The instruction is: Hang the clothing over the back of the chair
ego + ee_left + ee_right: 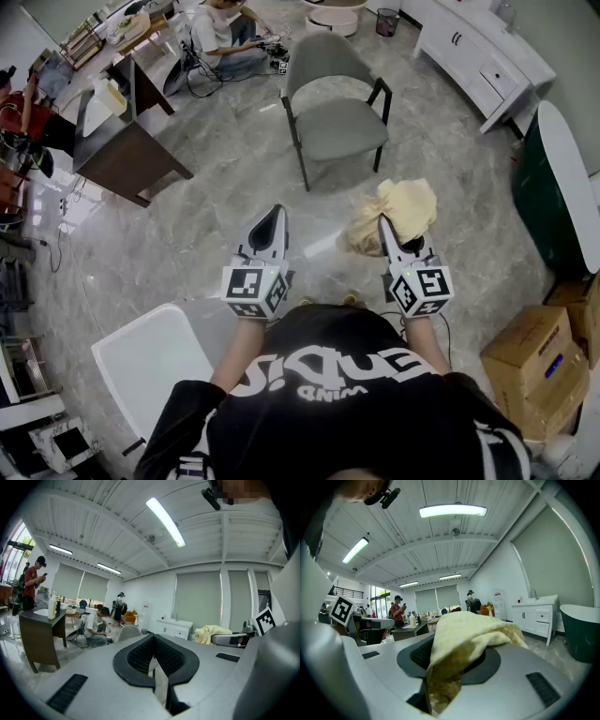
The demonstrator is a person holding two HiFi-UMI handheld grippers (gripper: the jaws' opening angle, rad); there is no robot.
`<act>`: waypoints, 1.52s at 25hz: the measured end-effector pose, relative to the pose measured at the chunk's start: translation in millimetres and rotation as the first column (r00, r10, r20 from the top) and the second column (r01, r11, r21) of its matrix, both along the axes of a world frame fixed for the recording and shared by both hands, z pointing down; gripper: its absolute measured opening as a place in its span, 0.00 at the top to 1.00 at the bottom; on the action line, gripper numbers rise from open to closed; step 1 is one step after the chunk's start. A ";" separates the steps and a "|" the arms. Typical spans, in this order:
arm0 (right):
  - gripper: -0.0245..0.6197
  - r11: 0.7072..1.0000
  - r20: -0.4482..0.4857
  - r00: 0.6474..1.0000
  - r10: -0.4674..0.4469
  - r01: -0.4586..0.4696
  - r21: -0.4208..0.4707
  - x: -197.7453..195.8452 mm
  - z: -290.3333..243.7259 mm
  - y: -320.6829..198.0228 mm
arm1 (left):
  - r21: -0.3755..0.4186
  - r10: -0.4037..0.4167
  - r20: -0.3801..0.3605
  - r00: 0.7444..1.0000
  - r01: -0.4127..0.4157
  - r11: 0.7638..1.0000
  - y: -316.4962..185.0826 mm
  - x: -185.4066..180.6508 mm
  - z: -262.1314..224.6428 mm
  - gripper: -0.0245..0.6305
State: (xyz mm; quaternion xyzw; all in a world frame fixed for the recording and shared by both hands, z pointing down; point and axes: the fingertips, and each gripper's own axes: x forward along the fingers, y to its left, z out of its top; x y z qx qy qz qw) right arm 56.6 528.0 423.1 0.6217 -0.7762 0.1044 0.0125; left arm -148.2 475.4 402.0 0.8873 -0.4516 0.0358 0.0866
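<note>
Left tongs [272, 220]: jaws together, nothing between them. They sit side by side with the right.

Chair [334, 103]: ahead of both tongs and well apart from them. It's roughly on the line between them, a touch nearer the right. The seat faces you and the backrest [323, 52] is on the far side. Its top edge runs left-right across your path.

Right tongs [387, 230]: clamped on the cloth [405, 208]. The cloth is bunched over the jaw tips and spills ahead and a bit left, toward the left tongs, clear of the chair. It's too balled up to show a long axis.

Key relation: the cloth hangs off your right side only, and the backrest is straight ahead beyond the seat.

My read: close the gap first. Then take a free edge with the left tongs and spread the cloth along the top edge before draping.

Risk: dropped from one point, it likely lands as a lump and slides off.
</note>
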 end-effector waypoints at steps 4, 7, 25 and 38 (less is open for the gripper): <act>0.76 1.000 -0.003 1.000 -0.001 0.001 -0.002 -1.8 -0.5 -1.3 | 0.001 0.014 -0.001 1.000 -0.014 1.000 -2.4 0.8 -1.1 0.94; 0.76 1.000 -0.006 1.000 0.004 -0.004 -0.007 -6.0 0.0 -2.3 | 0.000 0.023 -0.002 1.000 -0.023 1.000 -5.2 -2.1 -0.4 0.94; 0.76 0.999 0.010 1.000 0.020 -0.021 0.044 -33.8 2.7 -14.9 | 0.010 0.093 -0.004 0.996 -0.093 0.996 -24.3 -18.2 16.7 0.94; 0.76 0.998 0.017 0.999 0.042 -0.042 0.035 -20.4 15.1 -97.9 | -0.002 0.094 0.008 0.996 -0.094 0.996 -106.4 -15.5 21.7 0.94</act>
